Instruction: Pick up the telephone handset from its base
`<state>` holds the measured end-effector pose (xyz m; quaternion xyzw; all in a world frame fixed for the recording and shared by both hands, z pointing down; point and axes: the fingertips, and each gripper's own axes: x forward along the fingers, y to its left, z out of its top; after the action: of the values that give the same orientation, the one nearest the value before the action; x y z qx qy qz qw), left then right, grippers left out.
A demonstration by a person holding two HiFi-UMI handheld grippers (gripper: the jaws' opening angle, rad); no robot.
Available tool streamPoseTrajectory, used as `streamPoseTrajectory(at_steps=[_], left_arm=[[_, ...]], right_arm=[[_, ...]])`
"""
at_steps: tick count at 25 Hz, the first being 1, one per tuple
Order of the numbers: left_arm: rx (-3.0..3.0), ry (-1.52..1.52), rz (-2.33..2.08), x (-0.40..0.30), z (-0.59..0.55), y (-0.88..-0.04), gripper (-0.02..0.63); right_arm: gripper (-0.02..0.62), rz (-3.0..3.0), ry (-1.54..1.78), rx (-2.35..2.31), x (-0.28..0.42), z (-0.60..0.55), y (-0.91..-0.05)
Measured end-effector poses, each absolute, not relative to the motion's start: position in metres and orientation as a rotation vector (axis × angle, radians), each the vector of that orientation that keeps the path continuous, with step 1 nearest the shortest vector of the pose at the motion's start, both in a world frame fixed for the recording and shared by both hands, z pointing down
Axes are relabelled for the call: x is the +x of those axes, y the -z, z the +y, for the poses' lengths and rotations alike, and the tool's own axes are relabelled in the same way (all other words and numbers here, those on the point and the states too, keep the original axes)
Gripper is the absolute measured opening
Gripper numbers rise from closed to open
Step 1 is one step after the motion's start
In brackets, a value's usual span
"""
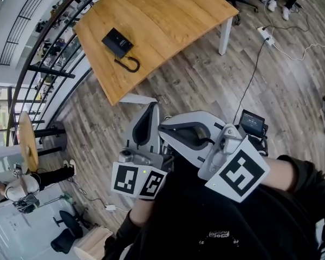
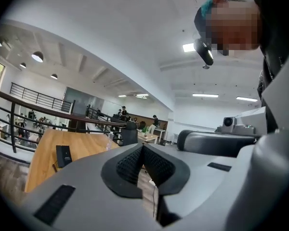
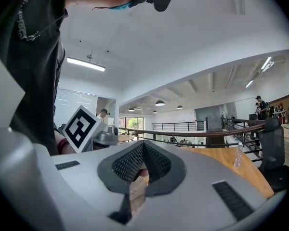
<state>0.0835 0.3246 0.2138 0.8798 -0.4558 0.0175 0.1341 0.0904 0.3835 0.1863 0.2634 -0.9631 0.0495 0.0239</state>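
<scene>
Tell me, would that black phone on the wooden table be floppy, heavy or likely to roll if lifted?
Probably light and stiff: the telephone looks like a flat, hard black slab. Its cord lies in a loose loop beside it, so it would likely trail and tug. Lying flat on the table, it seems unlikely to roll.

Wood-plank floor [image 1: 206, 85]. Wooden table [image 1: 168, 20] with white legs, near the railing [image 3: 207, 133]. Power strip [image 1: 266, 35] on floor, off table's right corner. White ceiling [image 2: 135, 32], strip lights [image 2: 221, 96].
</scene>
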Motion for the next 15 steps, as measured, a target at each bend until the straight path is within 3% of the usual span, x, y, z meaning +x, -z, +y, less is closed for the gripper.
streamPoseTrajectory(at_steps=[15], left_arm=[[2.481, 0.012, -1.293, 0.050, 0.256, -0.219, 0.005]], right_arm=[[0.018, -2.951, -0.128, 0.826, 0.062, 0.340, -0.192]])
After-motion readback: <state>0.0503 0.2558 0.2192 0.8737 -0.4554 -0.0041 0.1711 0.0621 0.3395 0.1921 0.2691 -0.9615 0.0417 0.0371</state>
